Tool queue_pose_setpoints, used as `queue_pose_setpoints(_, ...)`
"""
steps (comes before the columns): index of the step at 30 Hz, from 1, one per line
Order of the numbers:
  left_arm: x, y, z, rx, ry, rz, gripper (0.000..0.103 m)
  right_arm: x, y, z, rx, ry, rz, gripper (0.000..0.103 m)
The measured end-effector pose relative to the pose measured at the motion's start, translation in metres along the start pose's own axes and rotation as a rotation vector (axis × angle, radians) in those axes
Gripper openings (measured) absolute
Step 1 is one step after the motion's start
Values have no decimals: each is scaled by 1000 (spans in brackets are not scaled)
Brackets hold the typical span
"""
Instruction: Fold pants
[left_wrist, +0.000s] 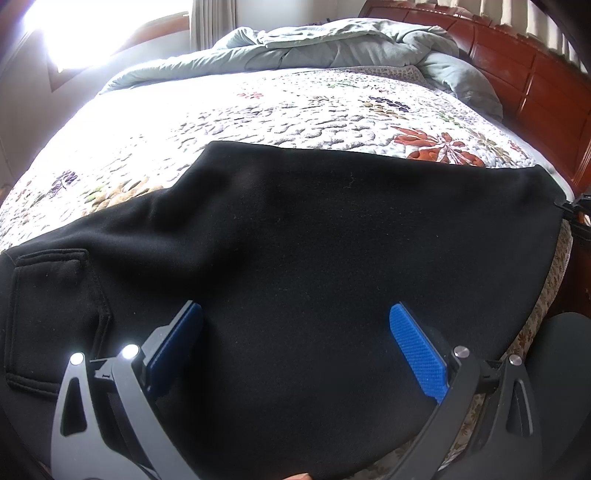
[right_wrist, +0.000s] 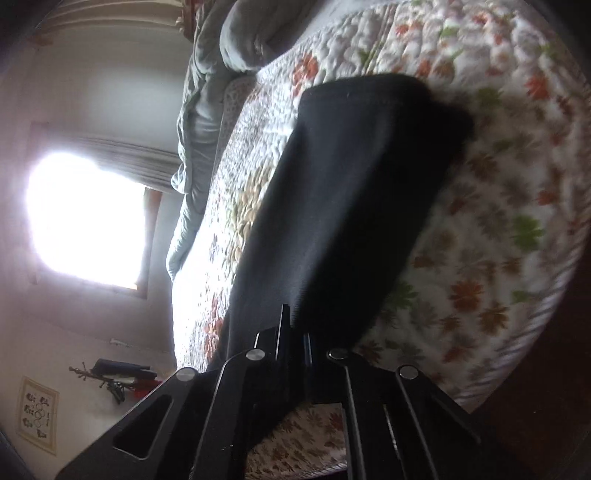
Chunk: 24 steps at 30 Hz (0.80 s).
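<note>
Pants (left_wrist: 314, 240), black, are lying spread across the floral quilt (left_wrist: 258, 110) near the bed's front edge, with a patch pocket (left_wrist: 51, 314) showing at the left end. Left gripper (left_wrist: 295, 332) is hovering over the cloth, jaws standing wide apart, blue pads (left_wrist: 419, 352) gripping nothing. Right gripper (right_wrist: 295, 332) is pinching the pants (right_wrist: 332, 221) at one end, jaws drawn close together on the fabric. A grey-green comforter (left_wrist: 332, 44) is sitting bunched at the far side, by the wooden headboard (left_wrist: 517, 66).
</note>
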<state>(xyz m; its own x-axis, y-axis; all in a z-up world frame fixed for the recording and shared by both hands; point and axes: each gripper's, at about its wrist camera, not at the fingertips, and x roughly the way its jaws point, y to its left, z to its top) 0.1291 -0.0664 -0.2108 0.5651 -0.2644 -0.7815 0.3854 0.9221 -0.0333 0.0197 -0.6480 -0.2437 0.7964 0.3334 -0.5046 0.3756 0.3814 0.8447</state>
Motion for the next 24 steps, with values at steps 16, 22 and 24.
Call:
queue_pose_setpoints(16, -2, -1, -3, -1, -8, 3, 100, -49, -46, 49, 153, -162, 54, 31)
queue_pose_setpoints(22, -1, -1, -3, 0, -5, 6, 101, -44, -47, 56, 113, -164, -48, 5)
queue_pose_setpoints(24, -1, -2, -3, 1, -5, 8, 101, -44, -55, 53, 130, -169, -46, 4)
